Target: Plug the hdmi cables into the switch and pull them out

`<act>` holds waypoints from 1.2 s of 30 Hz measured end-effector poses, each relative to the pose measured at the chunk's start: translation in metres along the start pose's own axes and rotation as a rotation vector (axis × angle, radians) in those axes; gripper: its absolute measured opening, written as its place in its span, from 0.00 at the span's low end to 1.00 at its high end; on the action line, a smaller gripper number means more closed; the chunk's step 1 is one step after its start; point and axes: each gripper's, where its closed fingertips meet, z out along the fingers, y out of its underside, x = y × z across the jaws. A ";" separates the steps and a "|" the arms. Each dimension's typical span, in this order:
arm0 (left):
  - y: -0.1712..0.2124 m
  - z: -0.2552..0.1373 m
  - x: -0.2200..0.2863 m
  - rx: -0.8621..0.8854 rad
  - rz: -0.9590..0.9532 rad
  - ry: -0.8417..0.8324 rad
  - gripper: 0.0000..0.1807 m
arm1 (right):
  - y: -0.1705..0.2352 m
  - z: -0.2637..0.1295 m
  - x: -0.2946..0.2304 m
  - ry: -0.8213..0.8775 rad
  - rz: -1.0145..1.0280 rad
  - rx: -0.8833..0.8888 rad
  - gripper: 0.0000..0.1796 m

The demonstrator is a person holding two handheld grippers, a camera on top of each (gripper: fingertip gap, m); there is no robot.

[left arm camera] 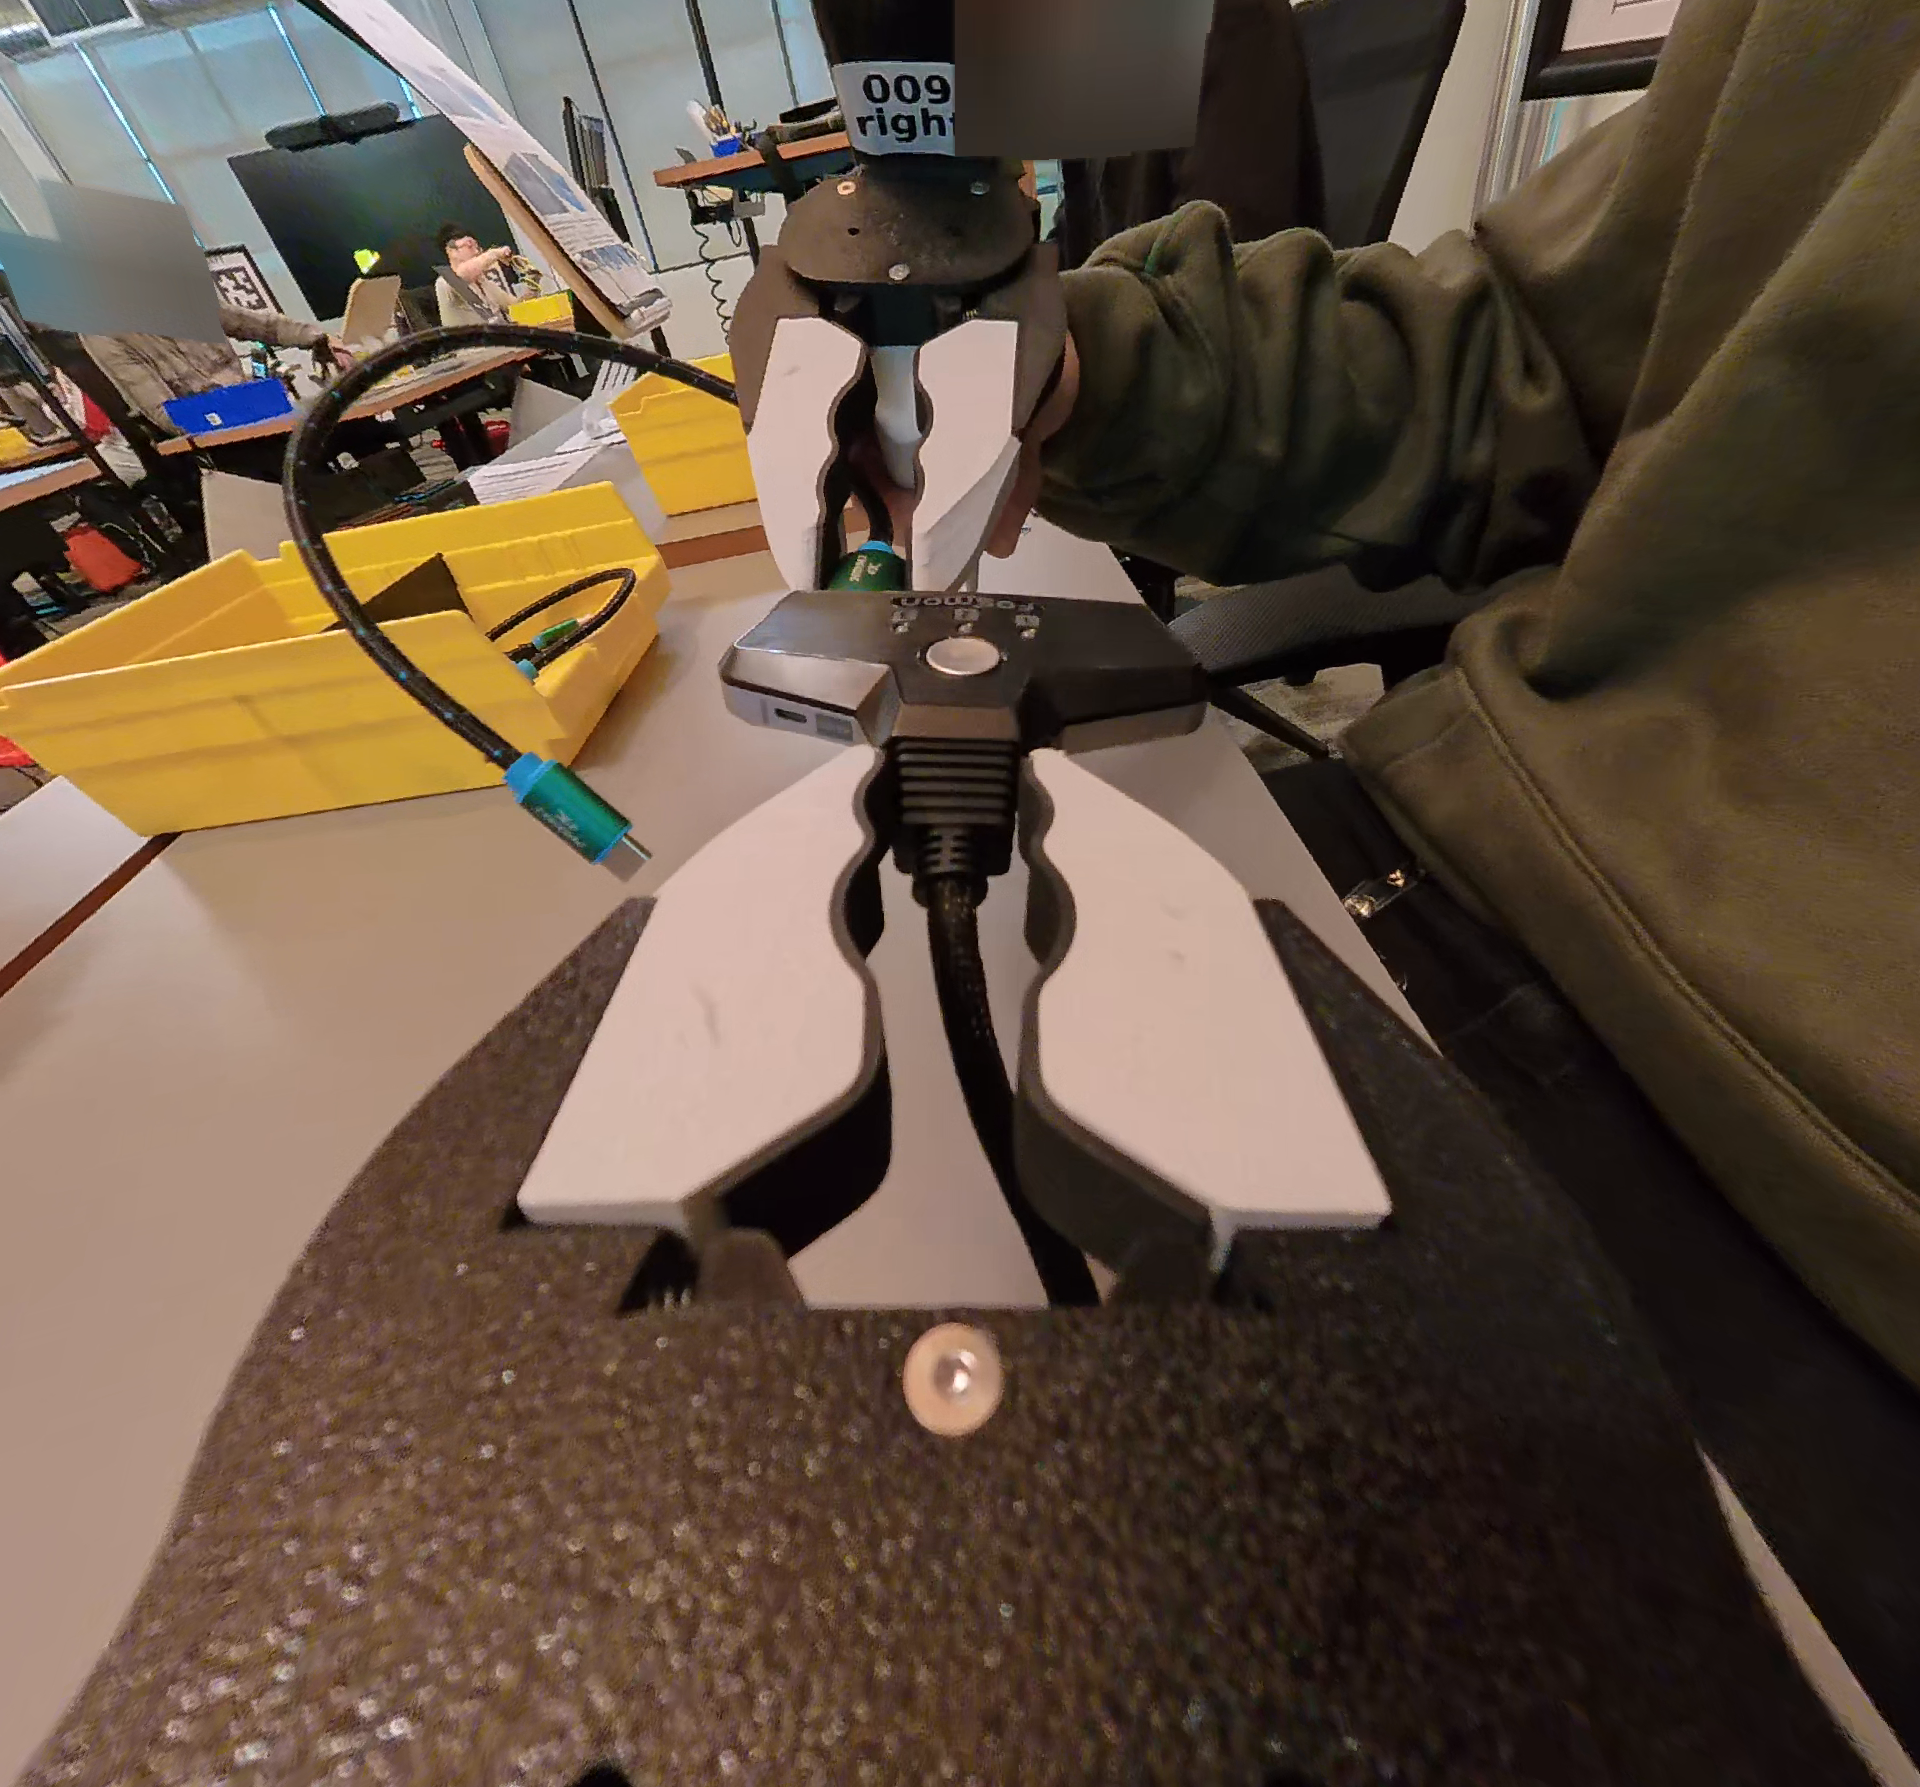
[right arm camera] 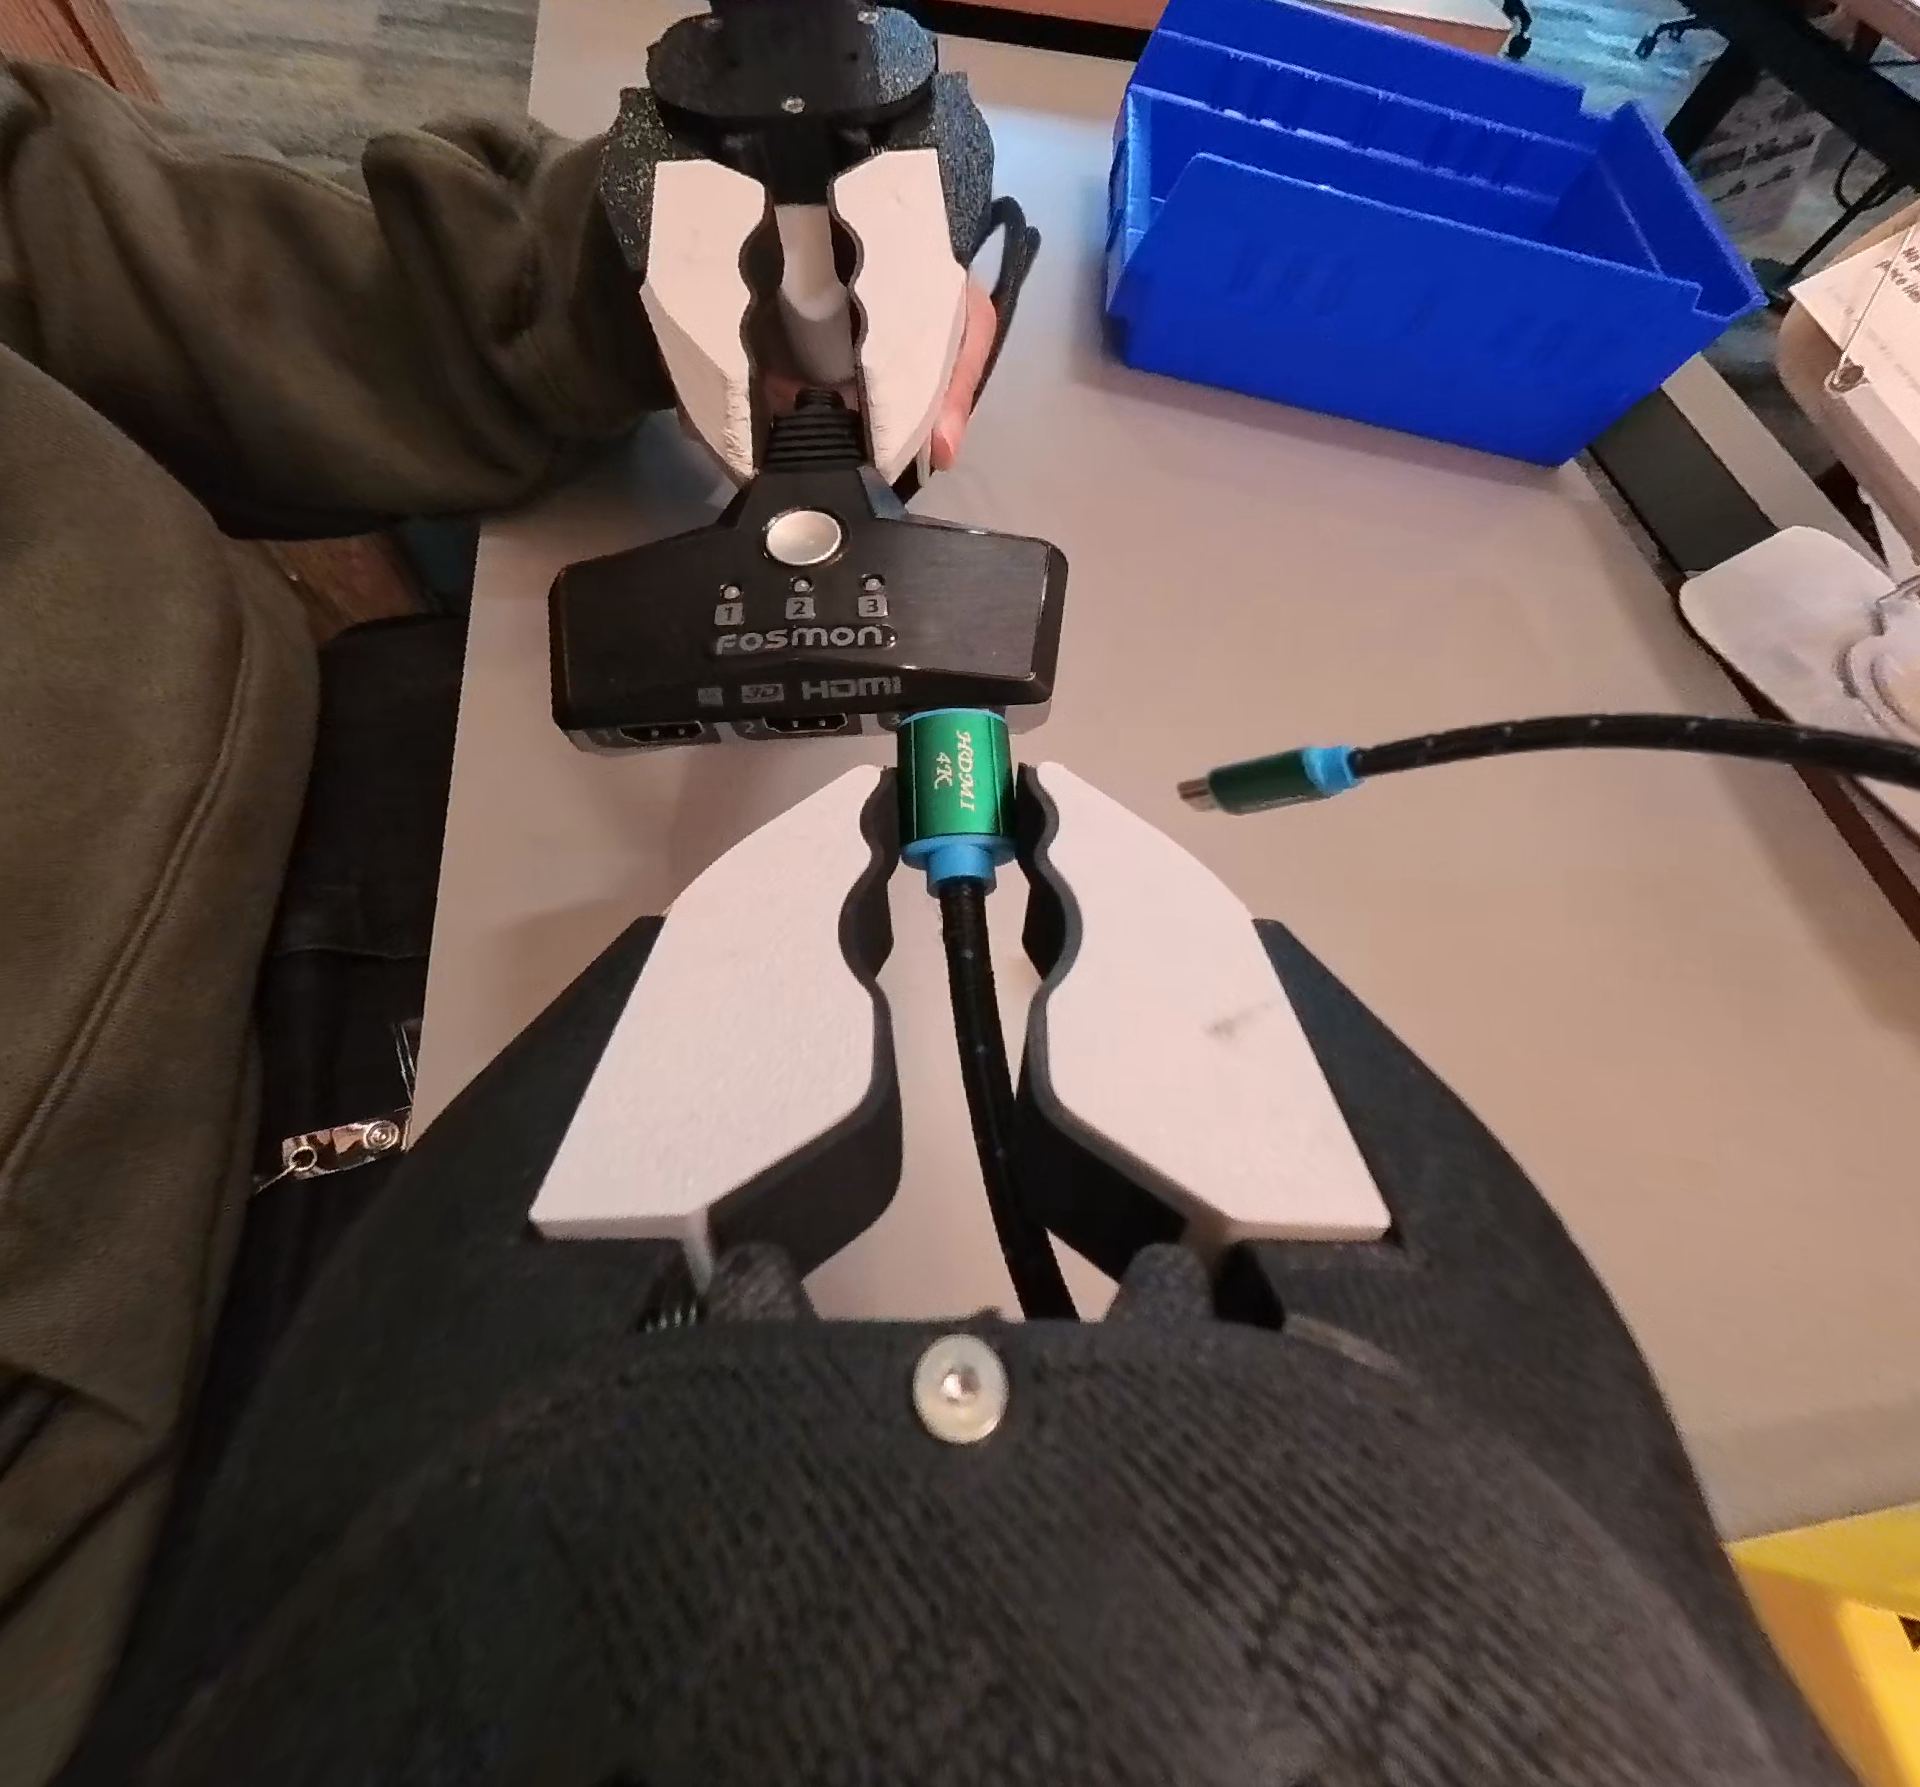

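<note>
The black HDMI switch (right arm camera: 810,636) lies on the grey table, also in the left wrist view (left arm camera: 966,662). My left gripper (left arm camera: 951,781) is shut on the switch's ribbed cable collar (left arm camera: 951,787); it also shows in the right wrist view (right arm camera: 819,454). My right gripper (right arm camera: 954,787) is shut on a green HDMI plug (right arm camera: 951,787) whose tip sits inside the switch's rightmost port; it faces me in the left wrist view (left arm camera: 883,568). The other two ports (right arm camera: 727,729) are empty. A second green plug (right arm camera: 1268,787) (left arm camera: 577,812) hangs free on a black braided cable.
Yellow bins (left arm camera: 260,698) stand left of the switch in the left wrist view, one holding another cable (left arm camera: 561,620). A blue bin (right arm camera: 1403,283) stands at the back right in the right wrist view. A person's olive sleeve (right arm camera: 260,314) and jacket border the table edge.
</note>
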 end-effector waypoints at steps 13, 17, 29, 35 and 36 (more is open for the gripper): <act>-0.007 -0.001 -0.002 -0.006 0.052 -0.025 0.12 | -0.005 -0.003 0.001 -0.012 -0.040 0.025 0.12; -0.013 -0.001 -0.002 -0.002 0.057 -0.031 0.12 | -0.009 -0.008 0.000 -0.034 -0.068 0.007 0.12; -0.006 0.010 -0.003 -0.081 0.081 -0.056 0.12 | 0.007 -0.018 0.004 -0.049 -0.035 -0.052 0.13; -0.010 0.009 0.001 -0.048 0.080 -0.026 0.12 | 0.004 -0.016 0.000 -0.059 0.017 0.003 0.12; -0.011 0.008 0.003 -0.041 0.085 -0.015 0.12 | 0.004 -0.015 -0.003 -0.068 0.033 0.010 0.12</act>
